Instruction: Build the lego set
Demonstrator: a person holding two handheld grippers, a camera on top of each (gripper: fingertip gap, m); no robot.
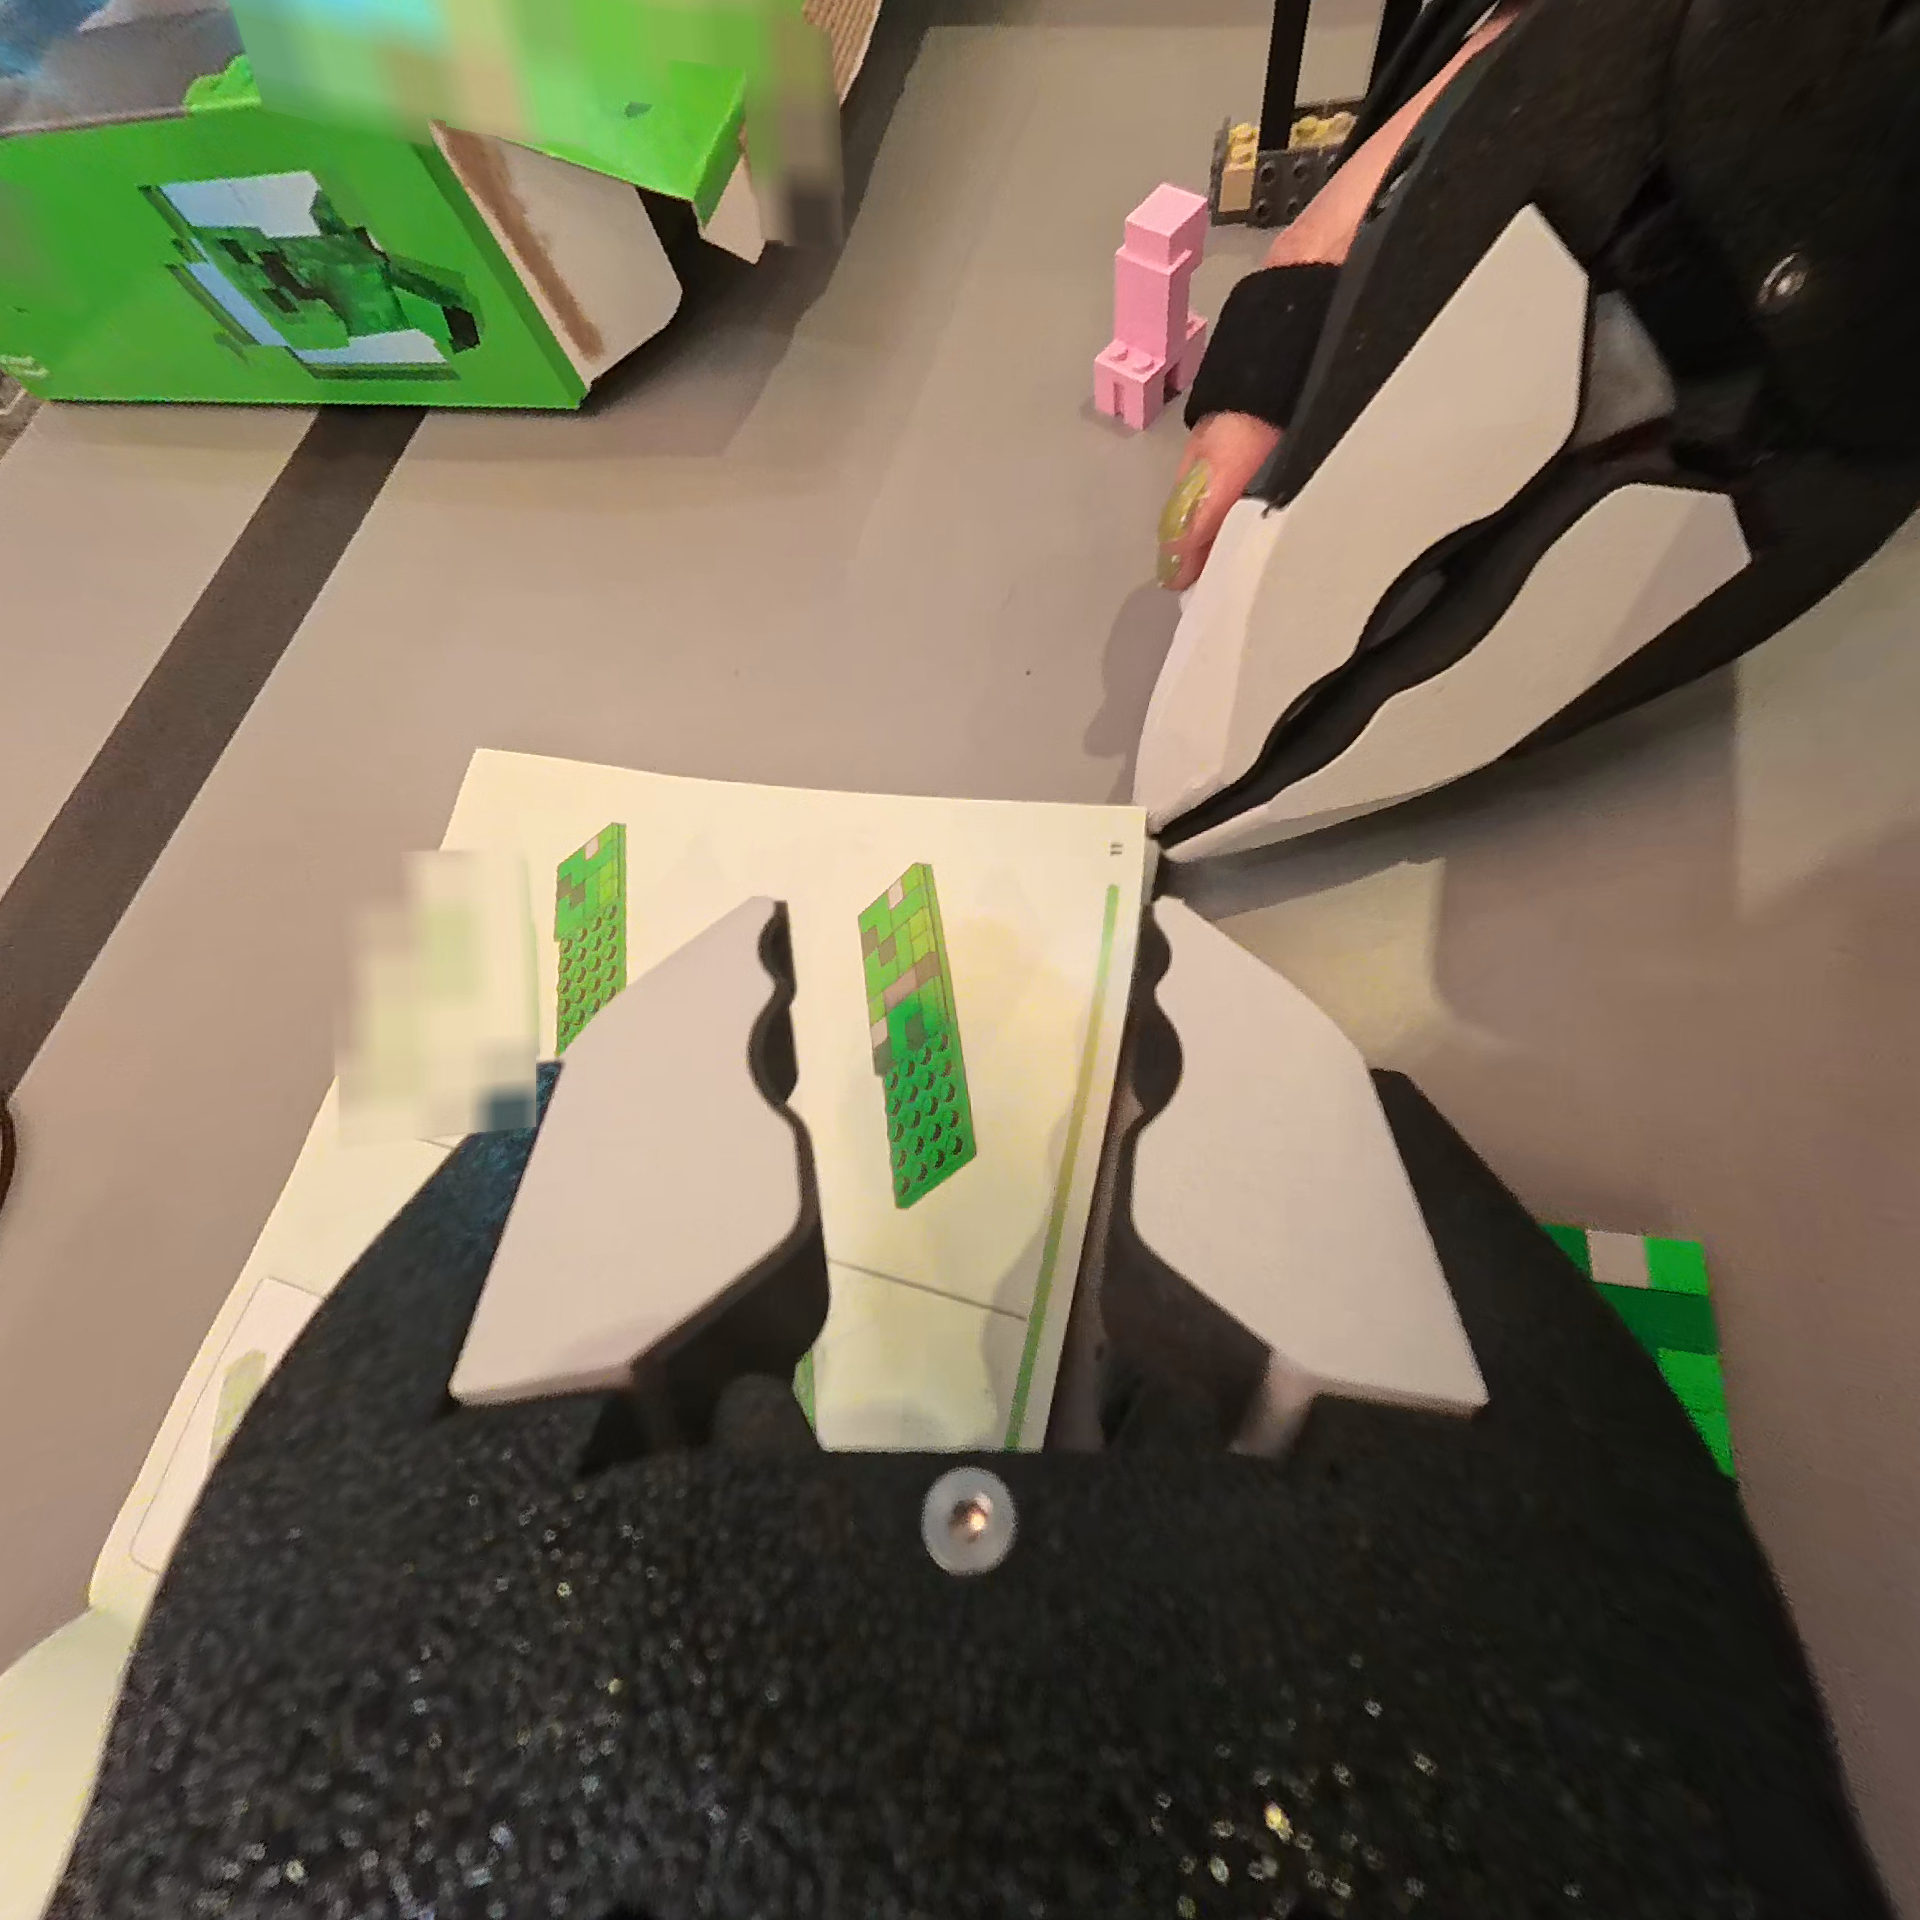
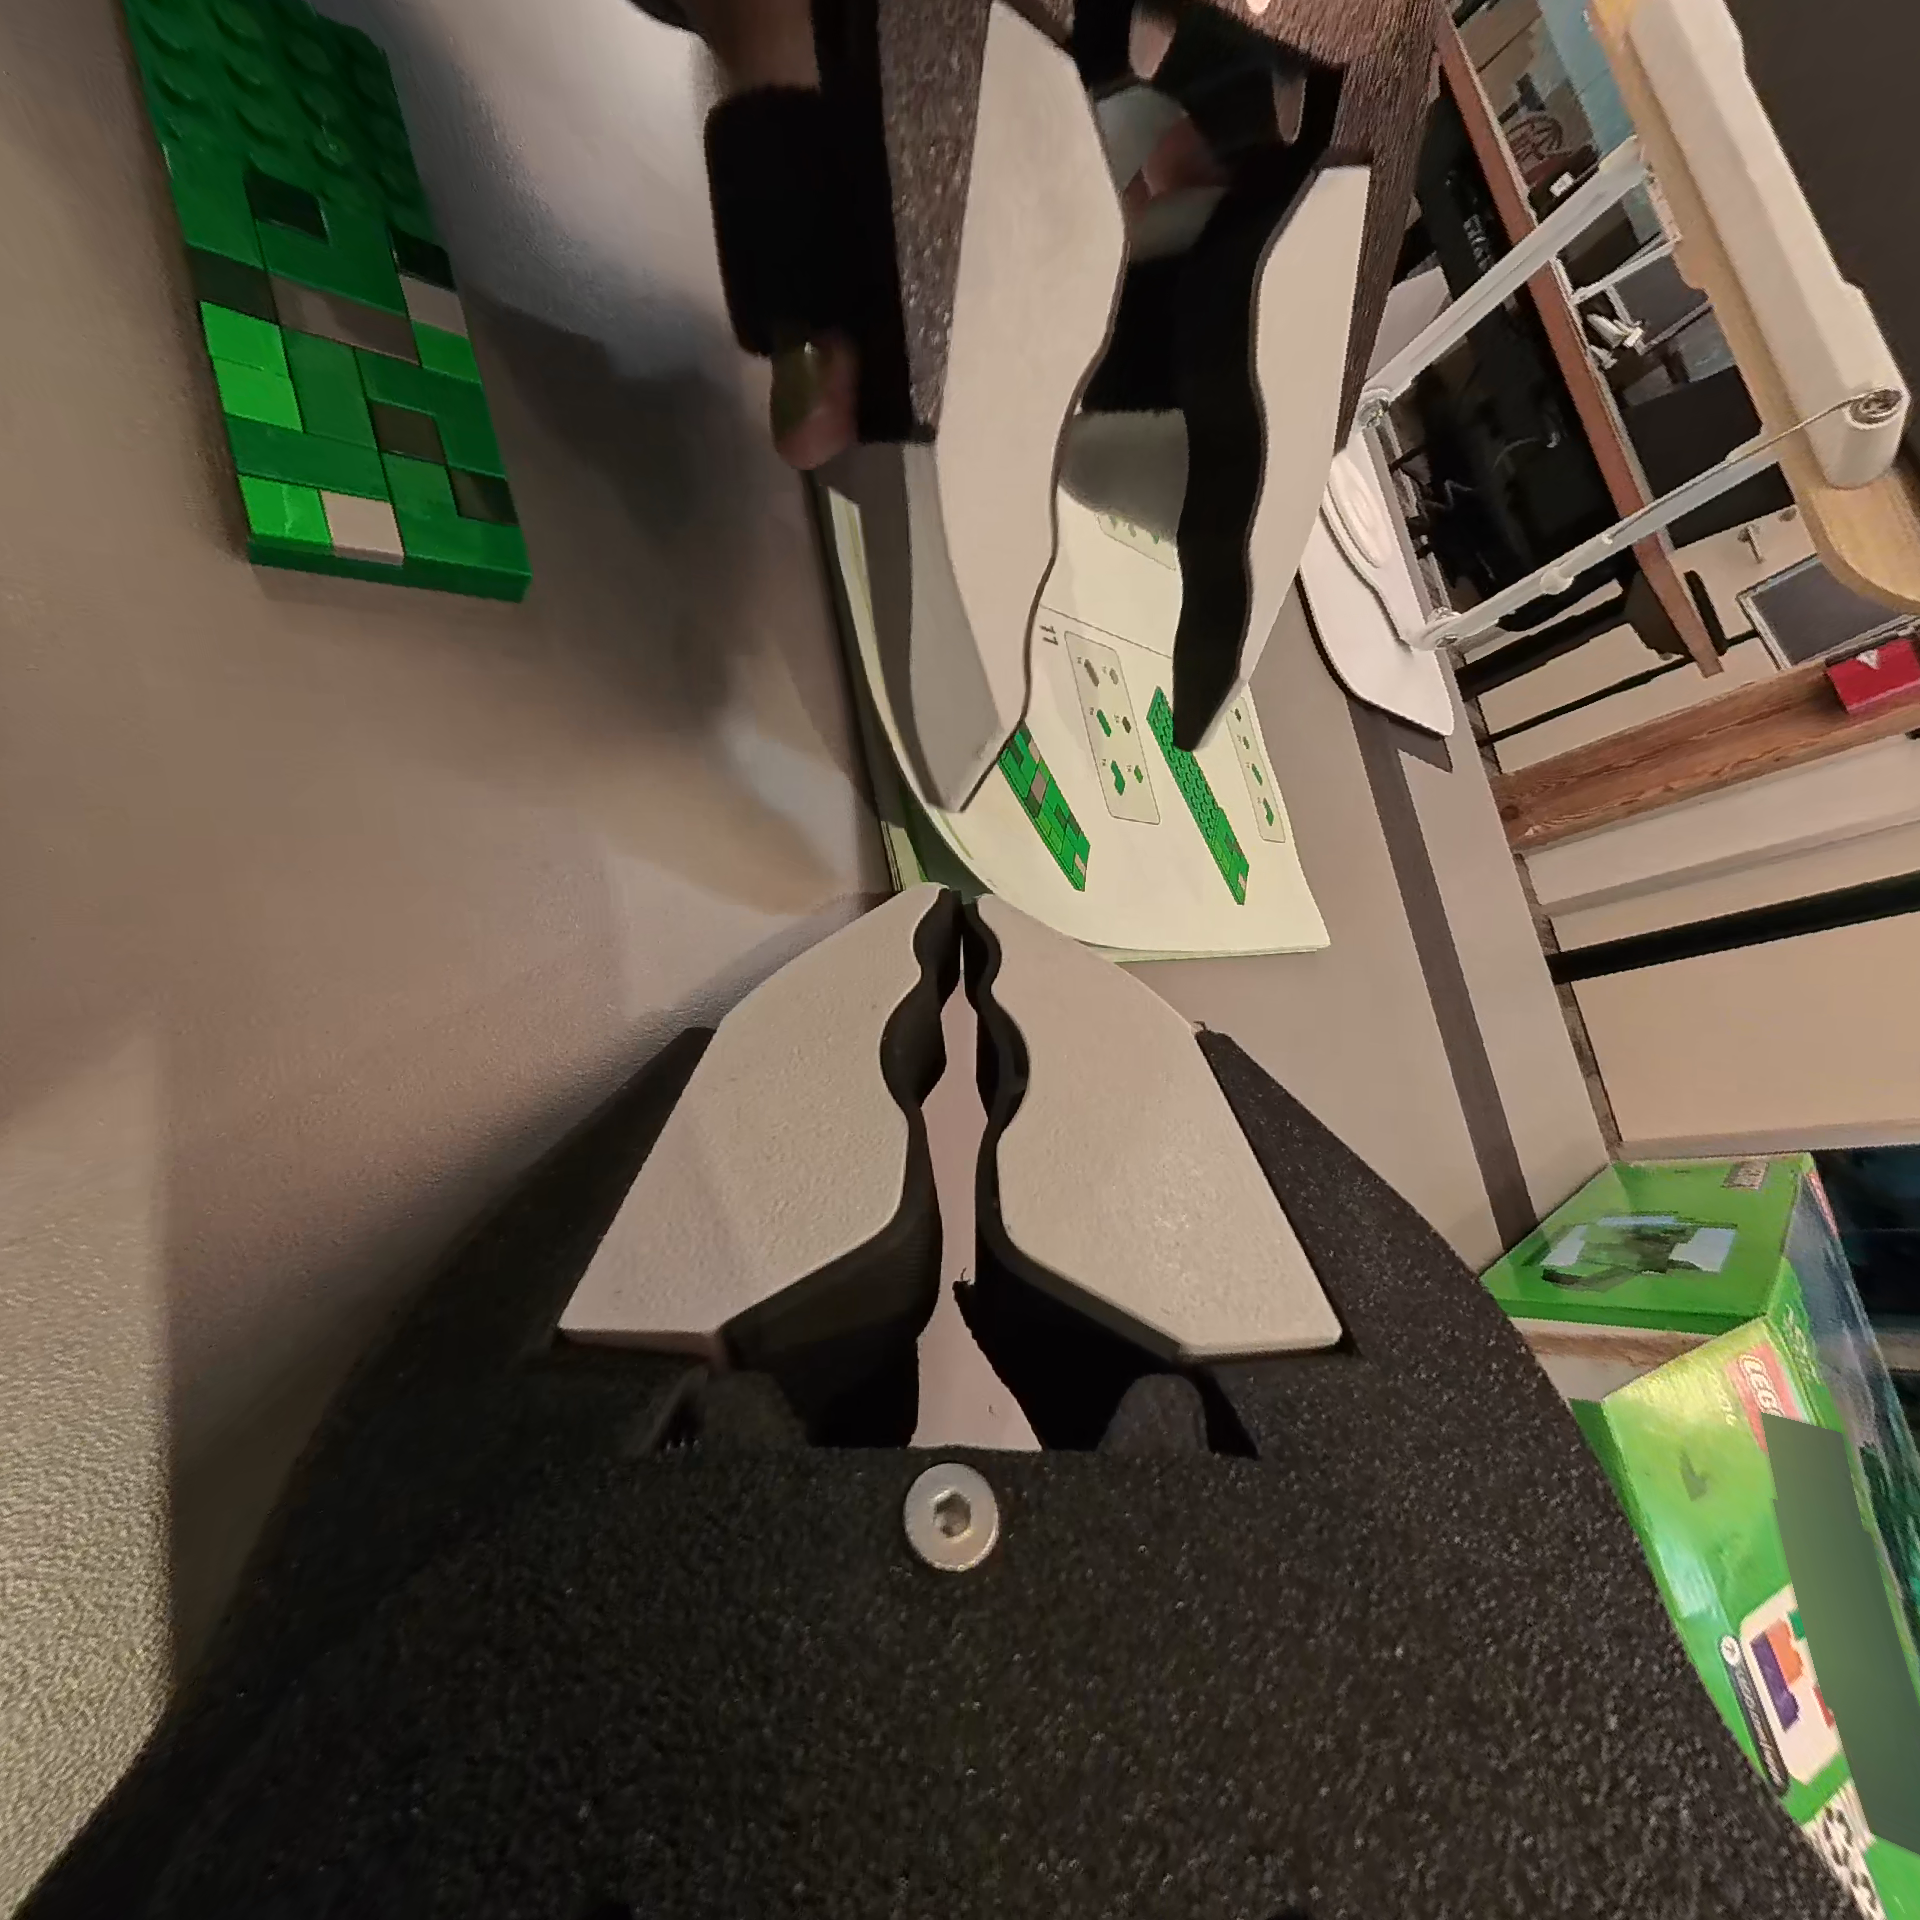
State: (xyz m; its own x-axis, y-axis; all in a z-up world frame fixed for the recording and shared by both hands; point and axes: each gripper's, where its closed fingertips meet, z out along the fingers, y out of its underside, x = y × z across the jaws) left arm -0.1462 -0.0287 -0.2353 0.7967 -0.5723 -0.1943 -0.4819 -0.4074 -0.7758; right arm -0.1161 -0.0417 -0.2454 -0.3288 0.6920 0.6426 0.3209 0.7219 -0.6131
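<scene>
Pinching the far right corner of the instruction booklet (image 1: 821, 1039), the right claw (image 1: 1162, 837) has its two grey fingers pressed together at the tips with the page corner between them. A hand (image 1: 1236, 416) in a black fingerless glove holds that claw from behind.

The left claw (image 1: 966, 914) hangs over the same booklet with its fingers spread wide and nothing between them. Under the gap you can see a printed picture of a long green plate. The right finger (image 1: 1247, 1122) of this claw sits over the right edge of the page.

The booklet lies open on the grey table (image 1: 727, 582). Just past the right side of the left claw, partly hidden by its black body, lies the green lego plate (image 2: 343, 343), flat on the table and covered in green, dark and grey tiles. It sits beside the booklet, not on it.

Farther out, ahead of the left claw, a small pink lego figure (image 1: 1153, 301) stands near the gloved hand. Behind the figure there are a few dark and tan bricks (image 1: 1273, 171). Far ahead and to the left sits an open green box (image 1: 312, 260) with its flap up.
</scene>
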